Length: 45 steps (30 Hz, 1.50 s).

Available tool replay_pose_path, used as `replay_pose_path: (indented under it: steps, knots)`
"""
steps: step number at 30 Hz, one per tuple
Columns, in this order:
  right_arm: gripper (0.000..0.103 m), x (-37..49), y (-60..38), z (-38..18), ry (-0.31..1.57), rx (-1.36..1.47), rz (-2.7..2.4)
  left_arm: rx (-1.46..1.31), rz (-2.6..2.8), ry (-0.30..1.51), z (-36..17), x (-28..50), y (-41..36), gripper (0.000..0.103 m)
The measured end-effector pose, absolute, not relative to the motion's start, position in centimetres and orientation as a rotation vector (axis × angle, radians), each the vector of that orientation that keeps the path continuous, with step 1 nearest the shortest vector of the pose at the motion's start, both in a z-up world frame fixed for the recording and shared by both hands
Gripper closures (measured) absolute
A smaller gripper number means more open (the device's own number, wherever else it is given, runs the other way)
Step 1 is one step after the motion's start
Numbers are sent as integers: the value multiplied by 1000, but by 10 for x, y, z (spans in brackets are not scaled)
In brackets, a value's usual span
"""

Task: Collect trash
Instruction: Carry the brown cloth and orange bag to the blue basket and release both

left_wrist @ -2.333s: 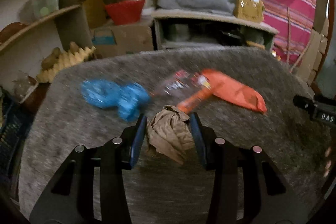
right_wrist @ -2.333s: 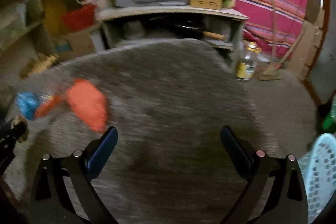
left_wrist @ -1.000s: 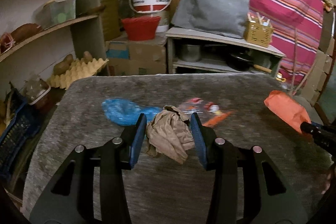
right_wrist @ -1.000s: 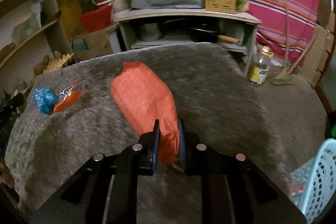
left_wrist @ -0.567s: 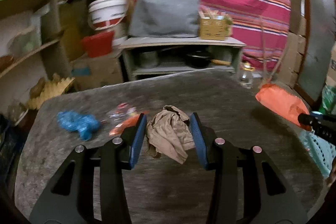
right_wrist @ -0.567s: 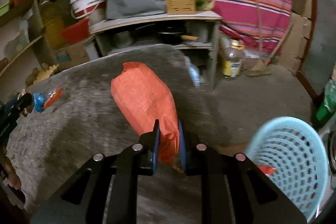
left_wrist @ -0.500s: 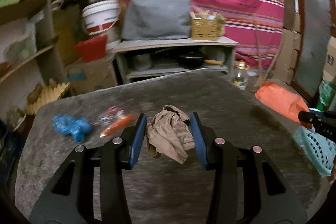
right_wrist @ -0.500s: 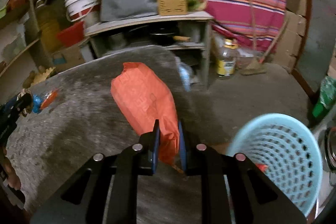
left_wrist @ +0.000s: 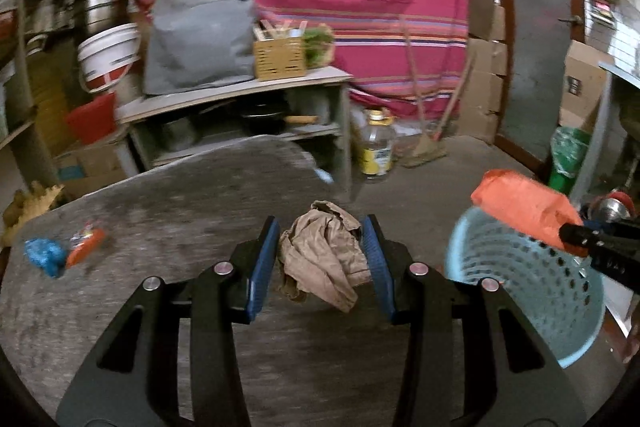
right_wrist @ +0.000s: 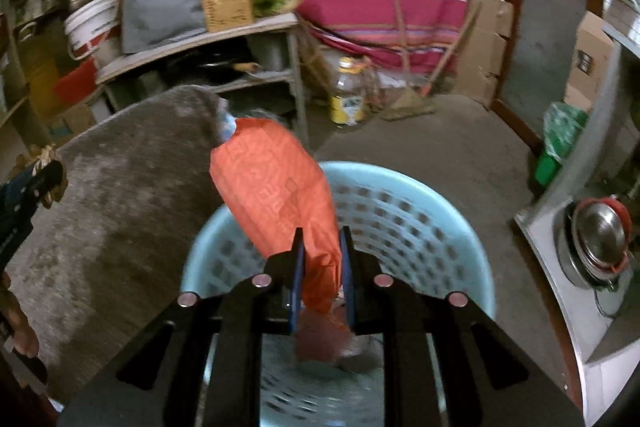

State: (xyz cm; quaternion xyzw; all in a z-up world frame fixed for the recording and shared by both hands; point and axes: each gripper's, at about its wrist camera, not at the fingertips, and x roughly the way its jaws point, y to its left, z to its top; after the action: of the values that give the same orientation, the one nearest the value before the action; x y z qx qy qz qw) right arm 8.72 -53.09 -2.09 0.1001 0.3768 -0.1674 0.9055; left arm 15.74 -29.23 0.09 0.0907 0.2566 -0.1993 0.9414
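Note:
My left gripper (left_wrist: pixel 323 231) is shut on a crumpled brown paper wad (left_wrist: pixel 320 253) and holds it above the grey table (left_wrist: pixel 160 195), near its right edge. My right gripper (right_wrist: pixel 322 239) is shut on an orange plastic bag (right_wrist: pixel 276 187) and holds it over the mouth of the light blue perforated basket (right_wrist: pixel 420 211). The bag (left_wrist: pixel 524 207) and the basket (left_wrist: pixel 532 283) also show at the right of the left wrist view. A blue crumpled wrapper (left_wrist: pixel 44 255) and a small orange wrapper (left_wrist: pixel 84 241) lie on the table's left side.
A grey shelf unit (left_wrist: pixel 240 115) with a cushion and a wicker box stands behind the table. A plastic bottle (left_wrist: pixel 376 147) and a broom stand on the floor. Some trash lies in the basket's bottom. A metal pot (right_wrist: pixel 600 239) sits at the right.
Both grippers have swung right, away from the table's middle. The right gripper now holds the orange bag over the blue basket. The left gripper still holds the brown wad.

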Motion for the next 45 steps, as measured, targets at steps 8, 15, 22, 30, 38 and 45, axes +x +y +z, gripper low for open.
replay_pose_path:
  steps: [8,15,22,30,38,45]
  knots:
    - [86,61,-575,-38,811,236,-412,221,-518,521,-12,132,-371,61]
    - [86,55,-585,-44,821,277,-407,235,-583,545,-26,121,-419,60]
    - [86,62,-579,-49,842,276,-396,228,-577,523,-19,119,-414,26]
    - [60,78,-561,-60,883,241,-371,202,-494,486,-1,122,-358,11]
    - [22,92,-540,-56,874,195,-406,207,-357,469,8,136,-267,7]
    - [17,109,-492,-25,737,175,-361,223,-210,467,10,159,-177,6]
